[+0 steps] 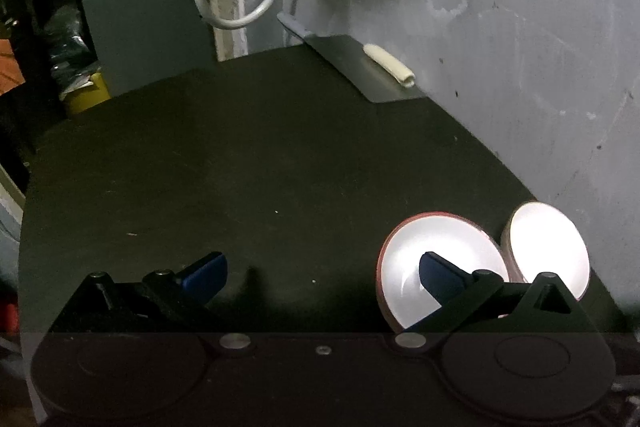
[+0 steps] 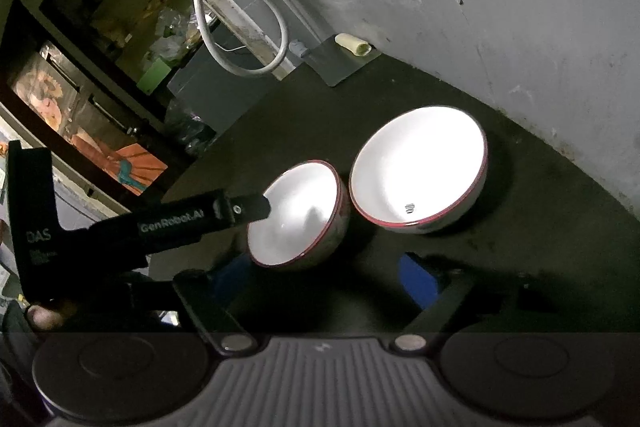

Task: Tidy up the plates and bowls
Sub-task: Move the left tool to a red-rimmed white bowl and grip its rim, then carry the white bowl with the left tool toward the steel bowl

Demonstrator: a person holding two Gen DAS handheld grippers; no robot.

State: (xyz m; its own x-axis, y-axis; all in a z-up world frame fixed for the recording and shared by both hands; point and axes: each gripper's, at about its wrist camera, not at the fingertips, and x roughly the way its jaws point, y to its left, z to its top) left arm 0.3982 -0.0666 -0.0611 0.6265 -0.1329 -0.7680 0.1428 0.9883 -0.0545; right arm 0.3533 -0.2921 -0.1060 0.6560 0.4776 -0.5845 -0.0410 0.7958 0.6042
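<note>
Right gripper (image 2: pixel 324 277) at the frame's bottom gapes empty, just short of the small bowl (image 2: pixel 296 215) at centre; big bowl (image 2: pixel 420 171) touches it, right. Left gripper (image 1: pixel 320 273), also open, flanks the small bowl's rim. Approach step, I judge; next needs a rim pinch for nesting

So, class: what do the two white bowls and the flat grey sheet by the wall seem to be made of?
Smaller red-rimmed white bowl and larger red-rimmed white bowl: probably glazed ceramic, possibly melamine; the insides shine brightly under the light. Flat grey sheet: likely thin metal or plastic, with a dull, even sheen and a crisp straight edge.
</note>
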